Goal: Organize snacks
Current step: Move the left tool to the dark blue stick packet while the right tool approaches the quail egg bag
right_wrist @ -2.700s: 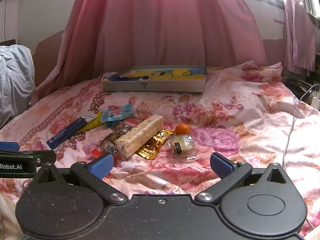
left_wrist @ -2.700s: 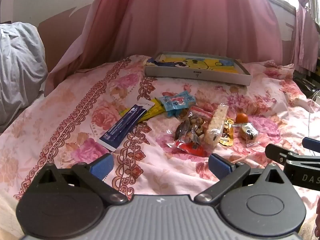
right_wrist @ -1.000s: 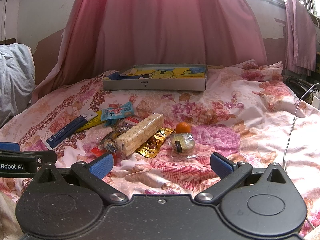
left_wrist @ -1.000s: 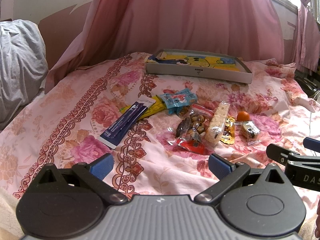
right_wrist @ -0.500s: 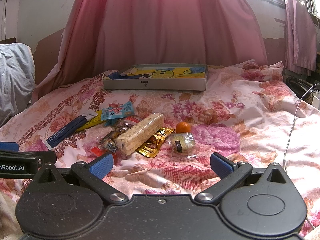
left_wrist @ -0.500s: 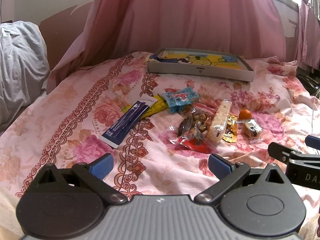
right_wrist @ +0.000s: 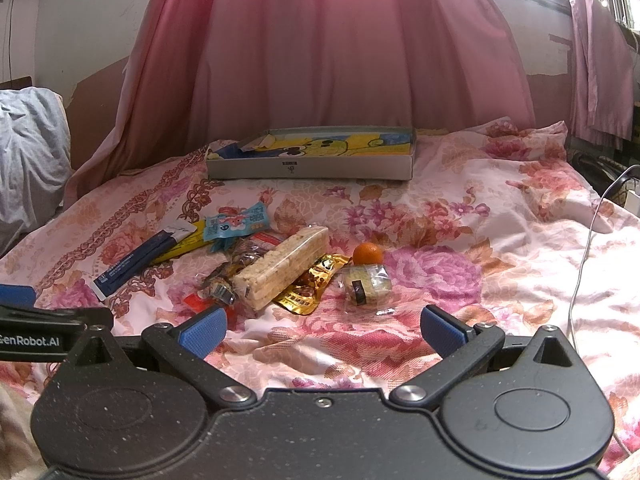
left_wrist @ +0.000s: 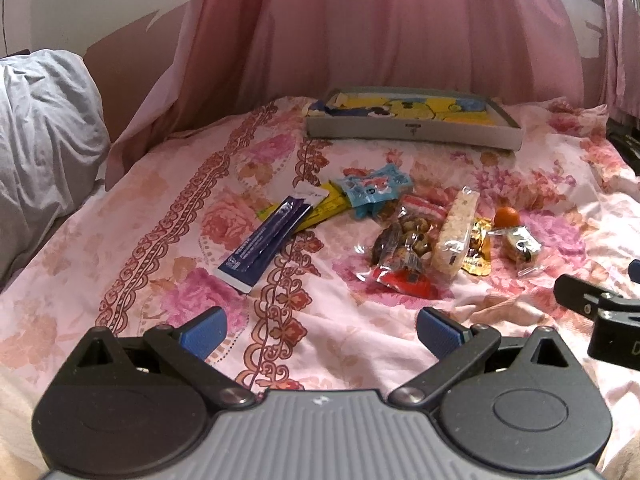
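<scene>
Right claw [right_wrist: 322,330] spread, snacks [right_wrist: 280,266] just ahead

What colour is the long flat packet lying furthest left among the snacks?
Dark navy blue with white ends; the long packet shows best in the left wrist view.

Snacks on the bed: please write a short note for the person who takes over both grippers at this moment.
Left gripper: open, empty, low over the bedspread.
Right gripper: open, empty, beside the left one.
The snacks lie loose ahead: dark blue packet, light blue pouch, long cracker pack, gold packet, small orange, clear-wrapped cake.
The shallow box sits farther back; no snack visible inside.
Done: nothing. Left: every snack.
</scene>
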